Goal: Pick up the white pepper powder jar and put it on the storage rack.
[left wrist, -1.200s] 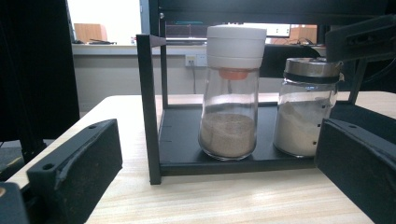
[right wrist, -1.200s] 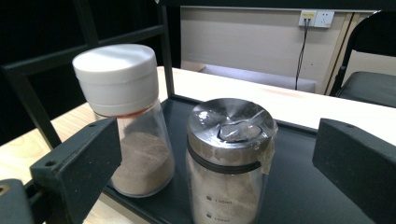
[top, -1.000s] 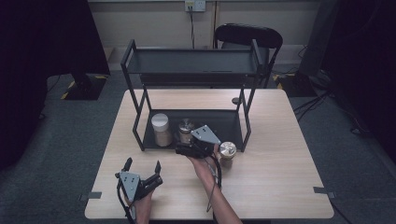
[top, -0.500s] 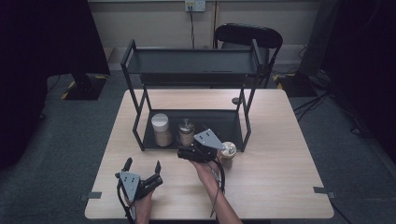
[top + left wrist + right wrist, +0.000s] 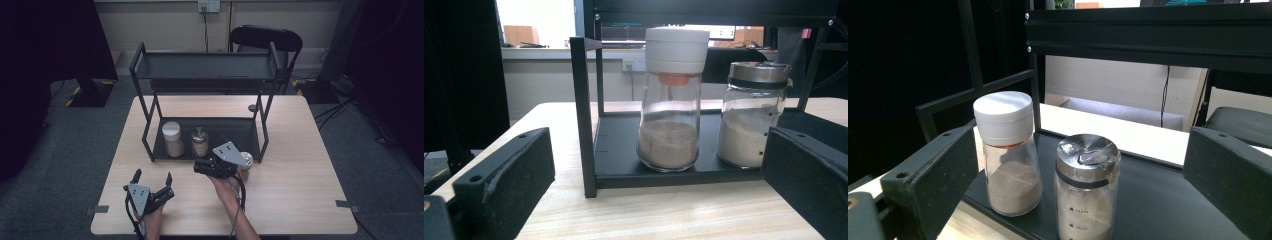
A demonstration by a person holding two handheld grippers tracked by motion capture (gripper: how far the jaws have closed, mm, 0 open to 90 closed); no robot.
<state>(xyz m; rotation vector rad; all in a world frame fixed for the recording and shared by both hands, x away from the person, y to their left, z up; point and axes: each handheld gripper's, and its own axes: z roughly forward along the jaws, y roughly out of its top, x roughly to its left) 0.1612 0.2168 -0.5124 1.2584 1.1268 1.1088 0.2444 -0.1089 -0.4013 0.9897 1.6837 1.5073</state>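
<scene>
Glass jars (image 5: pixel 1087 190), one steel-capped, sit between the right gripper's (image 5: pixel 1083 200) spread black jaws.

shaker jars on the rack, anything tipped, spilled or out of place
Nothing is tipped or spilled. The white-capped shaker and the steel-lidded jar stand upright on the rack's bottom shelf. A third jar stands off the shelf, on the table beside the right gripper.
</scene>
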